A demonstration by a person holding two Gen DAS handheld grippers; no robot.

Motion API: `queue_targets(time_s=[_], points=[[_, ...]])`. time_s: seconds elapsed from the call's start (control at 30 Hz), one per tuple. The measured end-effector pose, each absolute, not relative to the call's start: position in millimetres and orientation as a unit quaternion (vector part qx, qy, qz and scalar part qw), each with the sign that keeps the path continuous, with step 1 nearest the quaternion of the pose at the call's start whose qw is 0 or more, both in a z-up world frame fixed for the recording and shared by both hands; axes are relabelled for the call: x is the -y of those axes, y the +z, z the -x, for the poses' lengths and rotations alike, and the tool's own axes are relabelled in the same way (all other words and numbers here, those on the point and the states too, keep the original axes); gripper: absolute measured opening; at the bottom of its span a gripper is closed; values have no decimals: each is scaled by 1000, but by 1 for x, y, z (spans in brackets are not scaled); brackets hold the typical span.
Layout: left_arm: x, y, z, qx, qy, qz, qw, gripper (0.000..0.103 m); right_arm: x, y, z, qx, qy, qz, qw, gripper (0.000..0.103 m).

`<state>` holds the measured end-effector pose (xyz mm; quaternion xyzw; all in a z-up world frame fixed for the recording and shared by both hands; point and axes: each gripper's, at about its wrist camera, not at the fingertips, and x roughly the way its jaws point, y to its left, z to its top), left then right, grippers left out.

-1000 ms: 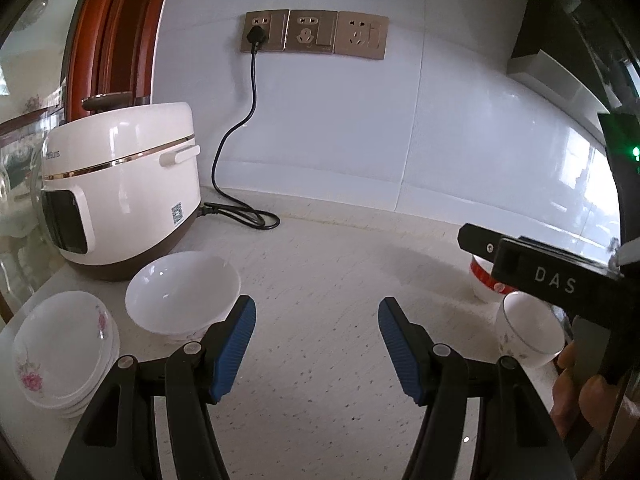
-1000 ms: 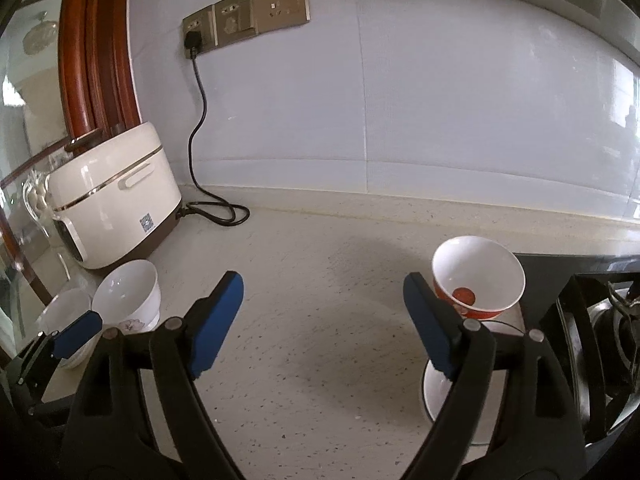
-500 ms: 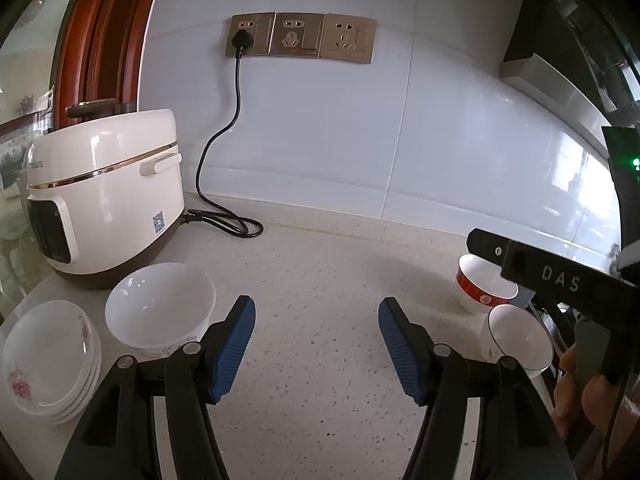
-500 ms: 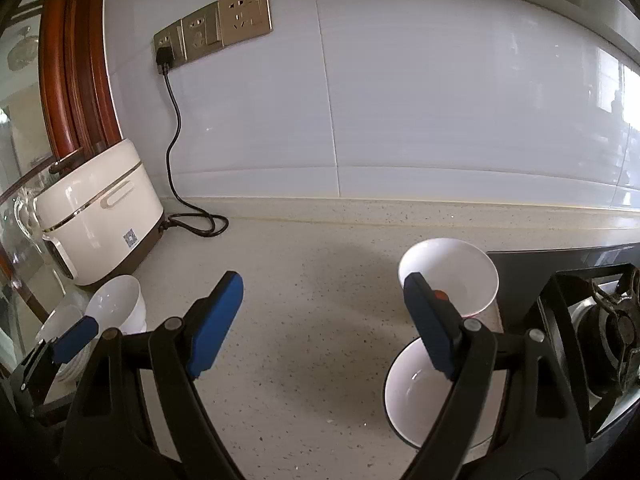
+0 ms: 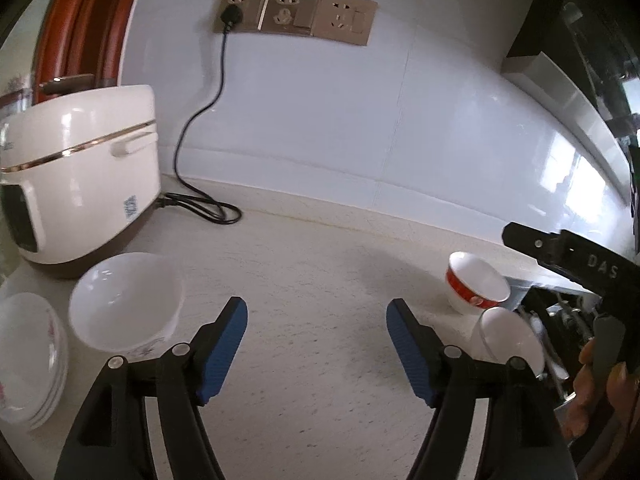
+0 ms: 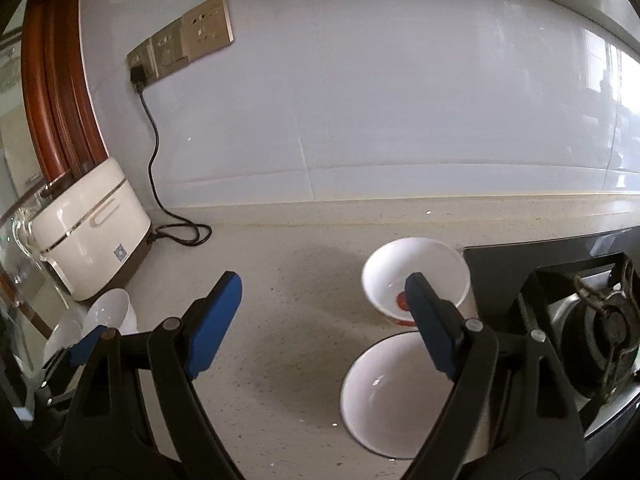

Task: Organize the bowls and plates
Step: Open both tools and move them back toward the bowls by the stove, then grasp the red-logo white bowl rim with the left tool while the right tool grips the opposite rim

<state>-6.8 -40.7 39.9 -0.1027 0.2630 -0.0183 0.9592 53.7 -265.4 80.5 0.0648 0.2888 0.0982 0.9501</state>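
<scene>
On the speckled counter, a stack of flowered white plates (image 5: 24, 356) lies at the far left, with a large white bowl (image 5: 124, 300) beside it. To the right stand a red-banded bowl (image 5: 476, 284) (image 6: 416, 276) and a plain white bowl (image 5: 508, 338) (image 6: 392, 392), both by the stove. My left gripper (image 5: 316, 344) is open over bare counter between the two groups. My right gripper (image 6: 324, 320) is open, its right finger in front of the red-banded bowl, and holds nothing. The large white bowl (image 6: 110, 314) also shows in the right wrist view.
A white rice cooker (image 5: 76, 176) stands at the back left, its black cord (image 5: 200, 120) running up to wall sockets (image 5: 296, 14). A black gas stove (image 6: 580, 300) borders the counter on the right. A hand (image 5: 600, 392) holds the right gripper's body.
Both grippers have shifted rightward and forward, staying open. The right gripper has come closer above the two bowls by the stove; the plain white bowl now fills more of its view.
</scene>
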Motion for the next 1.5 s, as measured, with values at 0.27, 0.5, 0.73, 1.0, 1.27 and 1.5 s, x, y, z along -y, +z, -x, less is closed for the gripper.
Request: queue_targets(time_s=[0.27,0.5,0.73,1.0,1.27,1.5], points=[[72,49,-15,-267,-79,107,955,77,329,93,-62,-302,60,-93,947,89],[112,48,-31,-287,-157,115,938,77,363,68,-48,-345,46,-96,933,89],[135,50,-58,-330,-184,136,916,77,373,58,-55,-363,50,-105,925,89],[150,49,-104,-345,-183,168,905,74,364,60,-106,-392,48,-95,914,88],[160,8,-152,-401,-175,200,877,54,374,22,-147,-415,26,-118,902,80],[171,-2,-158,-412,-182,186,873,51,372,15,-151,-427,42,-110,897,68]])
